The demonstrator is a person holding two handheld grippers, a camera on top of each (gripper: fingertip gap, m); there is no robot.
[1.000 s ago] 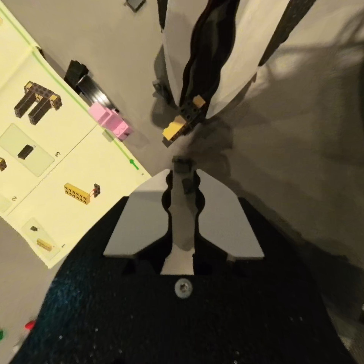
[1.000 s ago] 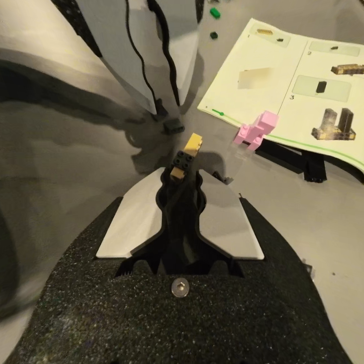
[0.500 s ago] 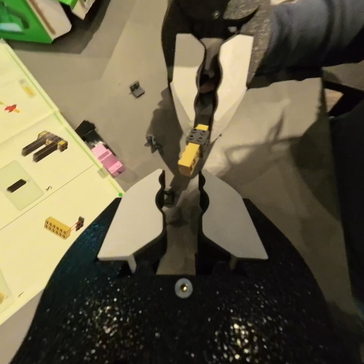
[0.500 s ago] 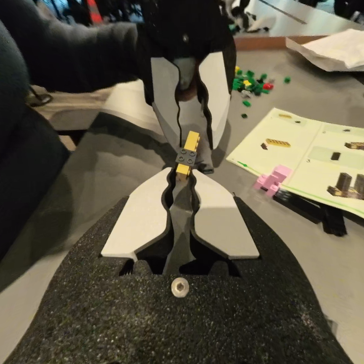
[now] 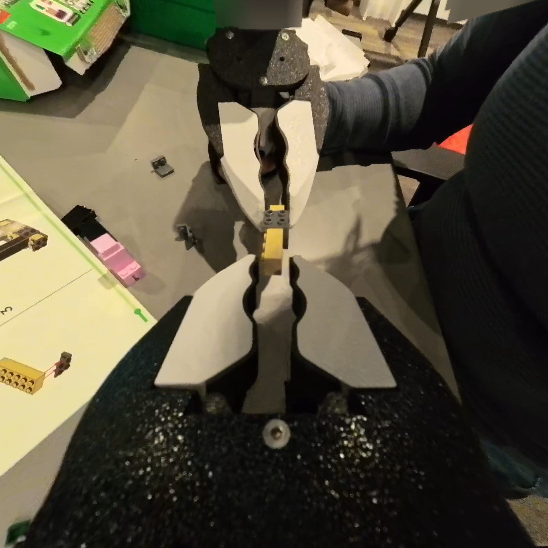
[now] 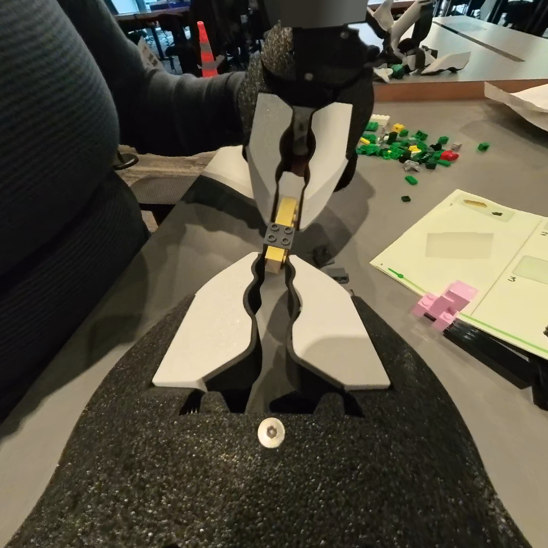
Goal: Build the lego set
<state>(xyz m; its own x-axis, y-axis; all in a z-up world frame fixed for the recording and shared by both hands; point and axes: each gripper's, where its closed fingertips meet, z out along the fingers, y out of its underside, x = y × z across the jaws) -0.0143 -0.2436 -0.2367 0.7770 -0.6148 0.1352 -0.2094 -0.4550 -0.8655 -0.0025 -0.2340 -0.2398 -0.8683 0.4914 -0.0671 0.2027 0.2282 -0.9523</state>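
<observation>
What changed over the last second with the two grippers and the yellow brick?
Both grippers rose off the table. The left gripper, holding nothing before, closed on the free end of the yellow brick. The right gripper kept its grip on the brick, dark plate still attached. The pink model stayed put.

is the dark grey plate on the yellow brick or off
On. The dark grey plate sits across the yellow brick, which the right gripper and left gripper hold at opposite ends.

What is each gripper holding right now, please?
Left gripper: shut on one end of the yellow brick.
Right gripper: shut on the brick's other end; a dark plate sits mid-brick.
</observation>
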